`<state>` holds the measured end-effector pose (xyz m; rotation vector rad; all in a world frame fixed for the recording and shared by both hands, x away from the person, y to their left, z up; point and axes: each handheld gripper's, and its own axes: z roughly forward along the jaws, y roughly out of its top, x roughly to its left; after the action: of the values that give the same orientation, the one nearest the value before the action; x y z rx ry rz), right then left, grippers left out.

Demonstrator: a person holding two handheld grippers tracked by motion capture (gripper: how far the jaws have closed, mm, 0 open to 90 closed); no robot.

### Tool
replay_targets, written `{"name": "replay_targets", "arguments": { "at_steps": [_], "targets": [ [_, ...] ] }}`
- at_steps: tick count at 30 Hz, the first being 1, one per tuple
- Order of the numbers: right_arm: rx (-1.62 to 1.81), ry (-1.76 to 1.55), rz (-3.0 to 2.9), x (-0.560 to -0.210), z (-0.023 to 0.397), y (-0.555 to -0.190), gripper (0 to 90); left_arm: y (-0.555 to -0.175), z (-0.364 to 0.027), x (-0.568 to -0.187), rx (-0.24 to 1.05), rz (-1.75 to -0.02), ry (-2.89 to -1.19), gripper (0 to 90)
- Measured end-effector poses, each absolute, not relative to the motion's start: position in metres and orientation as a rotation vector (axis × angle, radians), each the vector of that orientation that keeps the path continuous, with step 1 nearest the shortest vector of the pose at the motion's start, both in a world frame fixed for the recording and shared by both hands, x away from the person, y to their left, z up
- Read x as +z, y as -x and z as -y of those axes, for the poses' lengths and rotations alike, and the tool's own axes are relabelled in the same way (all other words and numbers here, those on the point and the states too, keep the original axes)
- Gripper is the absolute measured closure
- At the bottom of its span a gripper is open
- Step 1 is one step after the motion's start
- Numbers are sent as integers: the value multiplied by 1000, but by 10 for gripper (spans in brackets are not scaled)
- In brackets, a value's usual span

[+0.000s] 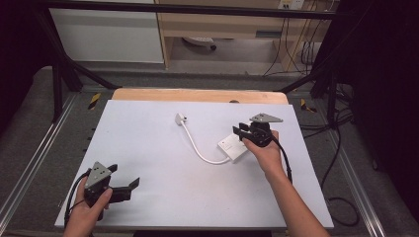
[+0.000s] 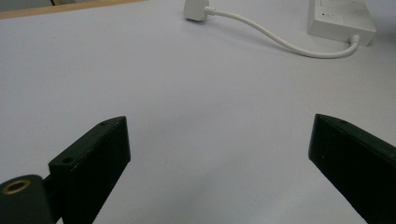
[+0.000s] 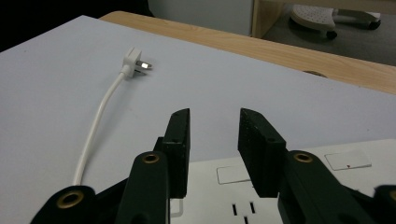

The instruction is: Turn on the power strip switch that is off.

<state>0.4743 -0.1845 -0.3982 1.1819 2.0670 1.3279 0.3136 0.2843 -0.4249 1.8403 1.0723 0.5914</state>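
A white power strip [image 1: 233, 148] lies flat on the right half of the white board, with slot openings in its top face [image 3: 299, 186]. Its white cord [image 1: 200, 150] curves away to a white plug [image 1: 181, 118] that lies loose with its metal prongs showing [image 3: 135, 61]. My right gripper [image 1: 241, 131] hovers over the strip's far end. Its jaws stand a little apart, with nothing between them [image 3: 214, 135]. My left gripper [image 1: 125, 176] rests near the front left corner, jaws wide apart over bare board [image 2: 219, 140]. From there the strip [image 2: 341, 21] and plug [image 2: 195, 9] lie far ahead.
The white board [image 1: 163, 163] covers a wooden table whose far edge [image 1: 197, 95] shows beyond it. Black frame bars [image 1: 64, 69] flank the table. Dark cables [image 1: 341, 197] trail over the floor at the right.
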Motion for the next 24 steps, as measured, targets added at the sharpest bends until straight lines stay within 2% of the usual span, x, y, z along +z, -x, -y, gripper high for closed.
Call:
{"name": "replay_targets", "arguments": {
  "at_steps": [11,14,19,24],
  "targets": [
    [1338,-1191,-2048,-391,191,-470,587,-313,-284,-425,591,-1065,-1842,57],
    [1344,-1197,-2038,-389,193,-469,548,-313,-284,-425,590,-1065,-1842,57],
    [1342,-1223,-2028,-385,198,-467,416,-313,-284,-425,590,-1065,-1841,57],
    [1323,-1239,-2005,-378,204,-461,231,-313,-285,-424,592,-1067,-1838,57]
  ]
}}
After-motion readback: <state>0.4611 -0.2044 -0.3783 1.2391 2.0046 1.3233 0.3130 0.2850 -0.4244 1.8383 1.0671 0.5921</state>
